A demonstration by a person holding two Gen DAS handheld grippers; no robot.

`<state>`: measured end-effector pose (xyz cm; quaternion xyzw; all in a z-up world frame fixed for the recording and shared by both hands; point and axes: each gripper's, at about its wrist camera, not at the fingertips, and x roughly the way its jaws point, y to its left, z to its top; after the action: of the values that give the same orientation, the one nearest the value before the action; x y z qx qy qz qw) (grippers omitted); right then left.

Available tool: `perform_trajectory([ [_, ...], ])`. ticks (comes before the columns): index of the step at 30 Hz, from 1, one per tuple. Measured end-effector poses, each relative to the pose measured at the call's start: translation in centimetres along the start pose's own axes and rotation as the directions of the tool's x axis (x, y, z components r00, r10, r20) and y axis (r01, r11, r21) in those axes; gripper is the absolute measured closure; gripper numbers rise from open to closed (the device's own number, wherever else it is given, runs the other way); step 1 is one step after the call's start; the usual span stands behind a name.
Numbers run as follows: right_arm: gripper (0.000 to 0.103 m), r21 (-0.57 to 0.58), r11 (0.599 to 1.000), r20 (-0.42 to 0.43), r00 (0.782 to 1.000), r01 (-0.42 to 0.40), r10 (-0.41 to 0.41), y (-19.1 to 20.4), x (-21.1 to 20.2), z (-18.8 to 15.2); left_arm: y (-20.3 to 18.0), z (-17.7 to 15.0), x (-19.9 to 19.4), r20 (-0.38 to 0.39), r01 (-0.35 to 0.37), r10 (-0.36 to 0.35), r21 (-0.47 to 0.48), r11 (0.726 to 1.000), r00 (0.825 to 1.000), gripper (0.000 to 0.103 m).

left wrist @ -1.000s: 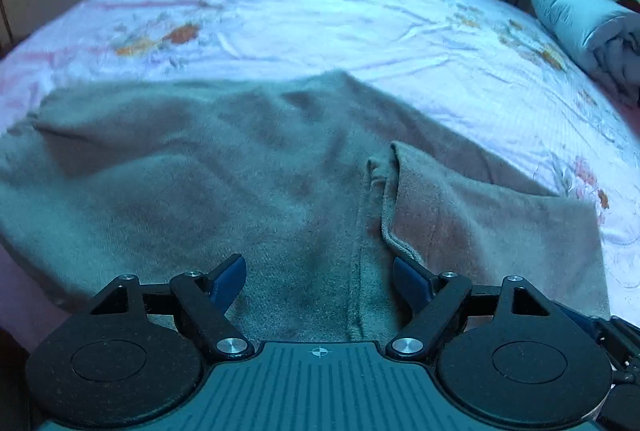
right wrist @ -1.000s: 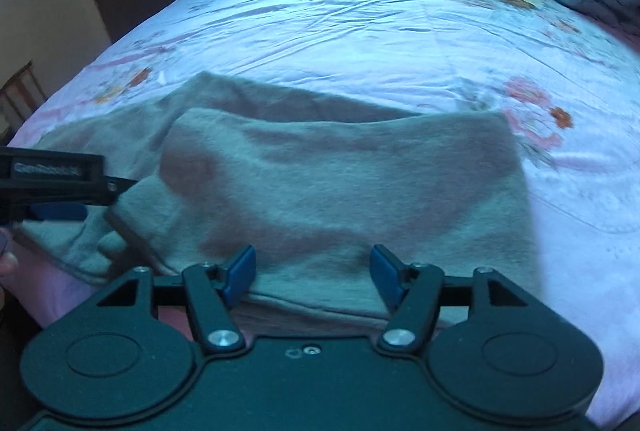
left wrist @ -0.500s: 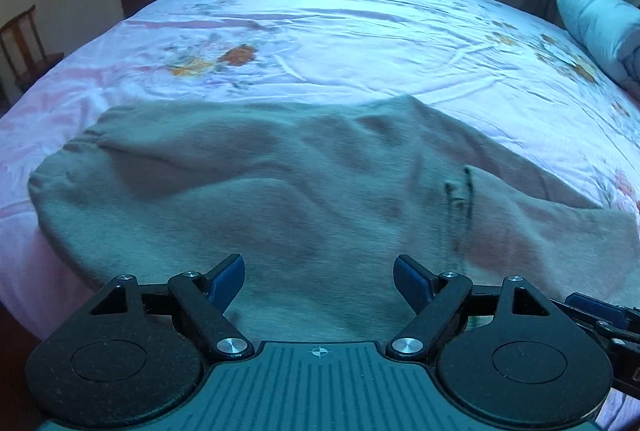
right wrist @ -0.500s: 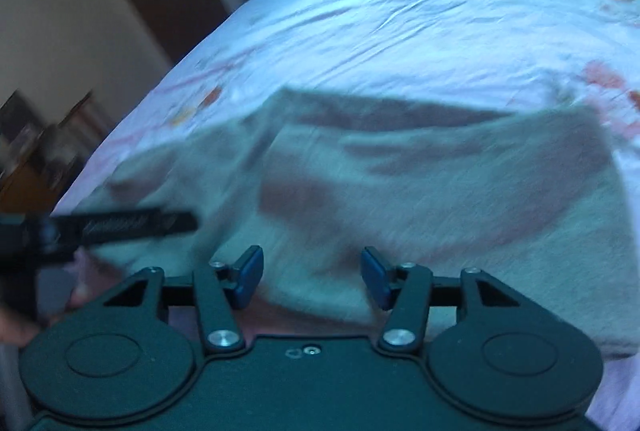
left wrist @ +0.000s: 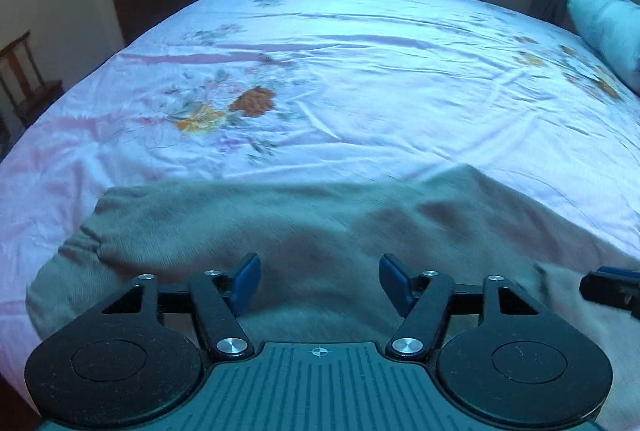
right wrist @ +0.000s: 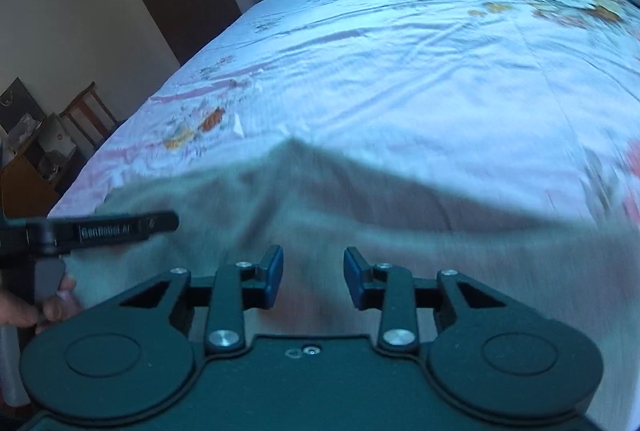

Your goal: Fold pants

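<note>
On left gripper (right wrist: 100, 231) side: "GenRobot.AI"; both grippers' jaws closing, spread over pants (left wrist: 320, 223).

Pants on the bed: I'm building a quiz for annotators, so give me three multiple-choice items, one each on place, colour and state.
1. Where do the pants lie?
A. near edge of the bed
B. on the wooden chair
C. on the floor

2. What colour are the tongs' pads?
A. red
B. blue
C. white

3. How do the right tongs stand?
A. clamped on a pillow
B. pads apart over cloth
C. out of view

A: they spread across the sheet's near edge. B: blue in both views. B: a gap shows between the pads, which have just been closing.
</note>
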<state>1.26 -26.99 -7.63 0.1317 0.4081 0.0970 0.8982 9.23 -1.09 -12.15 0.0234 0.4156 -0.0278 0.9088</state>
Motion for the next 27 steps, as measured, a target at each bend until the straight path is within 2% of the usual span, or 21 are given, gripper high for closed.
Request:
perform_trajectory([
  [3, 0.077, -0.019, 1.000, -0.068, 0.998, -0.022, 0.020, 0.1, 3.1, 2.6, 0.9, 0.3, 2.1, -0.015, -0.022, 0.022, -0.004, 1.000, 1.000, 0.039],
  [5, 0.077, -0.044, 0.999, -0.068, 0.997, -0.028, 0.025, 0.9, 4.5, 3.5, 1.6, 0.2, 3.4, -0.028, -0.046, 0.046, -0.007, 0.999, 0.999, 0.040],
  [7, 0.077, -0.037, 0.997, -0.073, 0.995, -0.066, 0.063, 1.9, 5.9, 3.9, 3.2, -0.1, 4.7, -0.048, -0.076, 0.074, -0.032, 0.997, 0.996, 0.040],
  [9, 0.078, -0.035, 0.995, -0.089, 0.992, -0.091, 0.088, 2.8, 7.4, 4.1, 5.0, -0.4, 5.3, -0.033, -0.093, 0.092, -0.051, 0.994, 0.995, 0.040],
  [11, 0.079, -0.040, 0.994, -0.109, 0.990, -0.098, 0.093, 3.5, 9.1, 4.4, 6.9, -0.5, 5.6, -0.036, -0.086, 0.083, -0.081, 0.993, 0.996, 0.050],
  [13, 0.081, -0.057, 0.998, -0.126, 0.992, -0.027, 0.019, 3.7, 10.5, 4.6, 8.3, -0.3, 5.5, -0.048, -0.105, 0.100, -0.122, 0.987, 0.994, 0.085],
  [15, 0.087, -0.008, 1.000, -0.134, 0.991, 0.003, -0.004, 2.8, 11.2, 4.8, 9.3, -0.1, 4.9, -0.054, -0.099, 0.091, -0.159, 0.982, 0.994, 0.089],
  [19, 0.082, -0.019, 1.000, -0.090, 0.996, -0.004, 0.002, 2.9, 9.1, 4.3, 9.2, 0.0, 1.6, -0.013, -0.077, 0.076, -0.141, 0.987, 0.997, 0.087],
  [20, 0.082, -0.018, 1.000, -0.081, 0.997, -0.014, 0.012, 2.8, 8.3, 4.2, 9.5, -0.2, 0.5, 0.000, -0.058, 0.058, -0.156, 0.986, 0.998, 0.085],
  [21, 0.082, -0.020, 1.000, -0.069, 0.997, -0.021, 0.020, 2.7, 7.2, 3.9, 9.8, -0.5, -0.6, 0.012, -0.051, 0.053, -0.164, 0.985, 0.999, 0.071],
  [22, 0.081, -0.039, 0.999, -0.052, 0.999, -0.016, 0.014, 2.8, 6.1, 3.5, 10.2, -1.0, -1.6, 0.017, -0.059, 0.063, -0.170, 0.984, 0.998, 0.043],
  [24, 0.077, -0.088, 0.996, -0.028, 1.000, 0.010, -0.012, 3.0, 4.0, 2.3, 11.2, -2.3, -3.6, 0.035, -0.098, 0.107, -0.200, 0.975, 0.994, 0.014],
  [27, 0.077, -0.078, 0.997, -0.010, 1.000, 0.028, -0.029, 2.5, 1.7, 0.3, 12.6, -4.3, -5.2, 0.022, -0.153, 0.162, -0.225, 0.962, 0.987, 0.014],
])
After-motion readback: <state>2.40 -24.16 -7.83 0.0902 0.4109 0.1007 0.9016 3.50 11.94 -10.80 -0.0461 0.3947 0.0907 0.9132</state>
